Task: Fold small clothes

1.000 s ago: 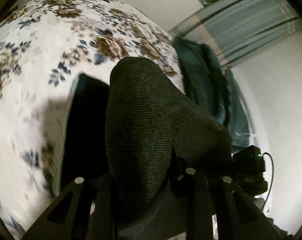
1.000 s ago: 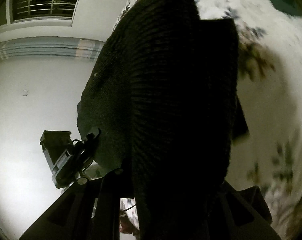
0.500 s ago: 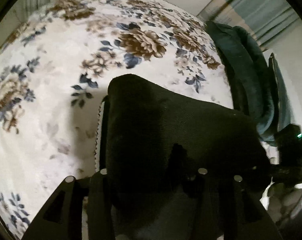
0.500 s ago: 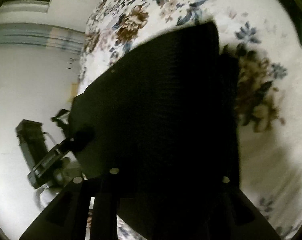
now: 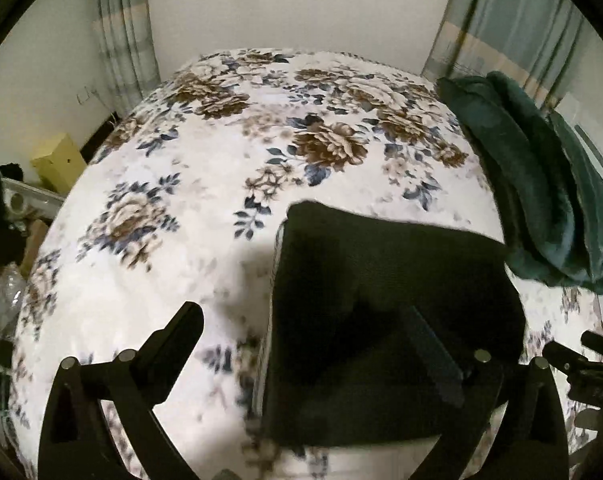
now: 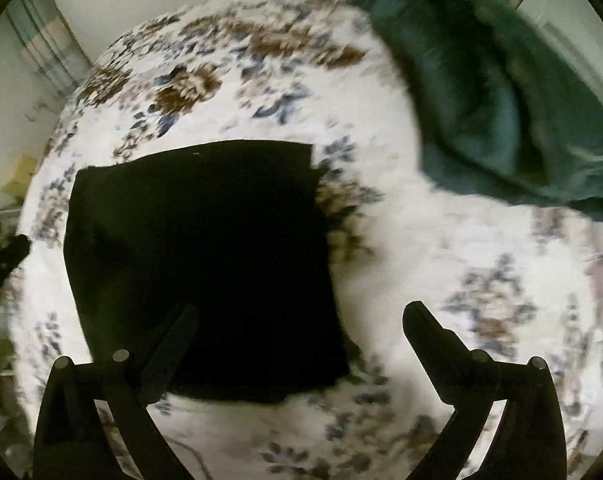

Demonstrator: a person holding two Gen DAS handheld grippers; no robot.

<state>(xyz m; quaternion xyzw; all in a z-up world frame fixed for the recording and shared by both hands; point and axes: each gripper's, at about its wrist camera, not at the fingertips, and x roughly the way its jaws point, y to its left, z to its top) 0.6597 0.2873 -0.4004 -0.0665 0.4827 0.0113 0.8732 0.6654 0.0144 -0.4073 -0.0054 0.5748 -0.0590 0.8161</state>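
A black knit garment [image 5: 381,264] lies folded flat, roughly square, on the floral bed cover [image 5: 141,300]. My left gripper [image 5: 305,328] hangs above its left edge. Its jaws are opening wide and nothing is pinched between them; the right finger [image 5: 433,344] is over the cloth and the left one over bare cover. In the right wrist view the same garment [image 6: 197,232] lies on the cover [image 6: 421,260]. My right gripper [image 6: 297,320] hovers over the garment's near right corner. Its jaws are opening too, and grip nothing.
A dark teal blanket [image 5: 541,184] is heaped along the bed's right side, seen again in the right wrist view [image 6: 481,92]. A yellow box [image 5: 59,162] and dark clutter [image 5: 1,240] stand beside the bed on the left. Curtains and a wall lie beyond.
Both grippers were shut on the raised black garment. They have let go and spread wide, lifted and tipped downward. The garment now lies flat on the bed.
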